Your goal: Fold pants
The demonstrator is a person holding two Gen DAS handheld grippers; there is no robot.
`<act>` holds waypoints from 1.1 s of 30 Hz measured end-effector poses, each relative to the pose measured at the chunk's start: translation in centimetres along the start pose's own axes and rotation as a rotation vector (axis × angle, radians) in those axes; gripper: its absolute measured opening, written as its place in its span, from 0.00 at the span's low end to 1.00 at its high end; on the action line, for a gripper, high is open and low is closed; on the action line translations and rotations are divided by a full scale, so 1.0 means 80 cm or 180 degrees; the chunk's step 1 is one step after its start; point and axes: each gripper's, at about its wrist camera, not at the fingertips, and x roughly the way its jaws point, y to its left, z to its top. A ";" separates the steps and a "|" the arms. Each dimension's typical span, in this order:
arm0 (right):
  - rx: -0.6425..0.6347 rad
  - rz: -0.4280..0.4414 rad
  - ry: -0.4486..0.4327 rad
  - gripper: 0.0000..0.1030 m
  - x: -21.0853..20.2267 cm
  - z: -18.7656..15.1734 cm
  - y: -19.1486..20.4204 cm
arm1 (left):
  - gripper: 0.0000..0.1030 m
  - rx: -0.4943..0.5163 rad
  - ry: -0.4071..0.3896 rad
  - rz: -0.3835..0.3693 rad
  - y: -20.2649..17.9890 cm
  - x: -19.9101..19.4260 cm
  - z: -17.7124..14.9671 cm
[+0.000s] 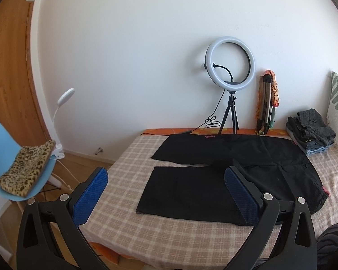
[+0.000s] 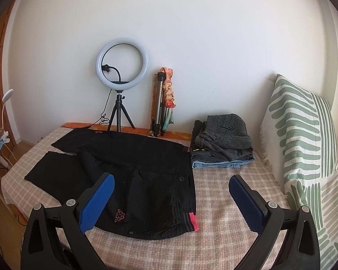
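A bed (image 2: 214, 204) carries everything, covered by a beige checked blanket (image 1: 128, 229) with an orange sheet showing along the far edge. Black pants (image 2: 151, 180) lie flat at the centre, both legs spread apart toward 9 o'clock, waistband toward 3 o'clock. A stack of folded clothes (image 2: 223, 144) sits at 1 o'clock, just beside the pants. A ring light (image 2: 121, 67) on a small tripod stands at 11 o'clock. A folded tripod (image 2: 160, 103) leans at 12 o'clock. A green-patterned pillow (image 2: 304, 139) stands at 3 o'clock.
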 end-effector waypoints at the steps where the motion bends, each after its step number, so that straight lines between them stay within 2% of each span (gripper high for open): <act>1: -0.0034 -0.0010 -0.0013 1.00 0.001 0.005 0.002 | 1.00 0.0031 -0.0012 0.0003 0.005 0.003 0.001; 5: -0.0141 0.0010 -0.0099 1.00 0.009 0.023 0.008 | 1.00 0.0134 -0.0018 0.0070 0.022 0.019 0.006; 8: -0.0194 0.0112 -0.0127 1.00 0.025 0.034 0.010 | 1.00 0.0116 0.0042 0.0012 0.035 0.039 0.010; 13: -0.0324 0.0304 -0.0028 1.00 0.076 0.051 0.022 | 1.00 0.0029 0.0242 -0.0093 0.056 0.087 0.016; 19: -0.0355 0.0650 0.0213 1.00 0.156 0.068 0.034 | 0.91 -0.0149 0.0618 -0.0243 0.074 0.164 0.016; 25: -0.0541 0.0787 0.0338 0.96 0.211 0.058 0.055 | 0.75 -0.0203 0.1050 -0.0375 0.083 0.229 -0.015; 31: -0.0911 0.1021 0.0652 0.89 0.234 0.012 0.078 | 0.49 0.0126 0.1354 -0.0377 0.078 0.259 -0.055; 33: -0.1047 0.1117 0.0757 0.88 0.233 -0.009 0.086 | 0.38 0.0143 0.1442 -0.0464 0.078 0.265 -0.068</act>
